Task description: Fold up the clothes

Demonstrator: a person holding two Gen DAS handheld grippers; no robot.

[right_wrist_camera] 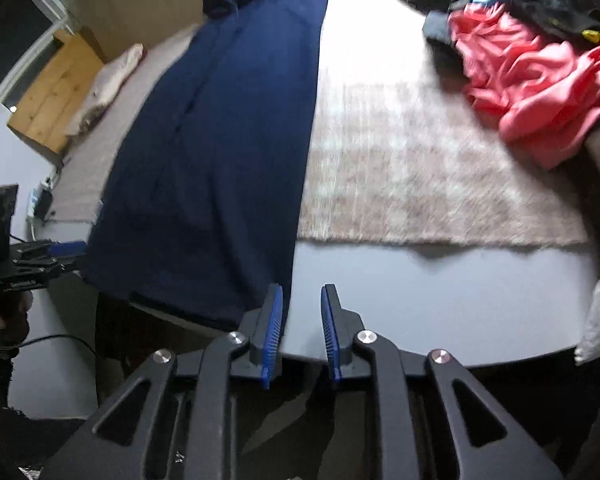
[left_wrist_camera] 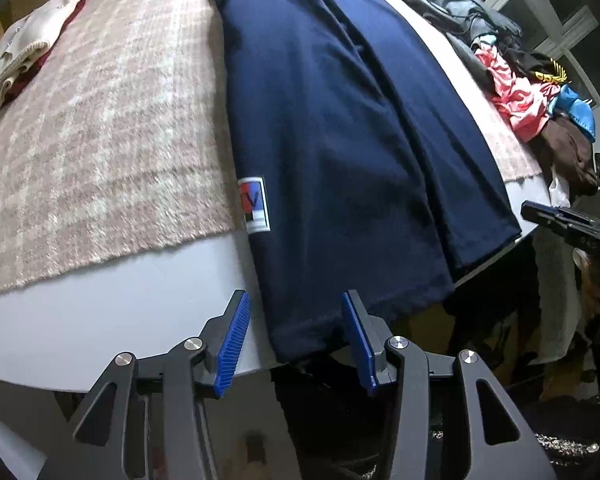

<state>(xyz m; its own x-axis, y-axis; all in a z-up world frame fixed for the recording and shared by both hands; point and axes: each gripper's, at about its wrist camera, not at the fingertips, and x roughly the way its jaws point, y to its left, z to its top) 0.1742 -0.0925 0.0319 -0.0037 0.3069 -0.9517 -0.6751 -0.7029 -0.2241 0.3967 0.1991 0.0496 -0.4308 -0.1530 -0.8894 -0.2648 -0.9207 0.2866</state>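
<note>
Looking along my left gripper [left_wrist_camera: 296, 336], I see its jaws spread wide, released, straddling the near hem of the navy garment [left_wrist_camera: 340, 120] where it hangs over the near edge of the surface [left_wrist_camera: 100, 312]. The garment lies long and narrow, running from that near edge toward the far edge, partly on a pink plaid blanket [left_wrist_camera: 92, 128]. A label [left_wrist_camera: 254, 210] shows on its left side near the hem. A cream pile [left_wrist_camera: 24, 52] sits at the far left corner; a heap of clothes [left_wrist_camera: 516, 92] fills the right side. My right gripper [left_wrist_camera: 560, 220] shows at the right edge of the picture.

From my right gripper [right_wrist_camera: 300, 332], the jaws stand parted with a narrower gap, holding nothing, just off the garment's [right_wrist_camera: 228, 140] right corner at the near edge. The blanket [right_wrist_camera: 420, 168] here lies bare between garment and heap [right_wrist_camera: 532, 76]. The left gripper [right_wrist_camera: 40, 256] is seen by the garment's left side.

I judge the garment is narrowed lengthwise and could take a cross fold; to do that well, each jaws pair should bite through all layers at a near corner, level with each other, and lift together.

Only the left view shows the label and overhang; only the right shows the clean right edge.
</note>
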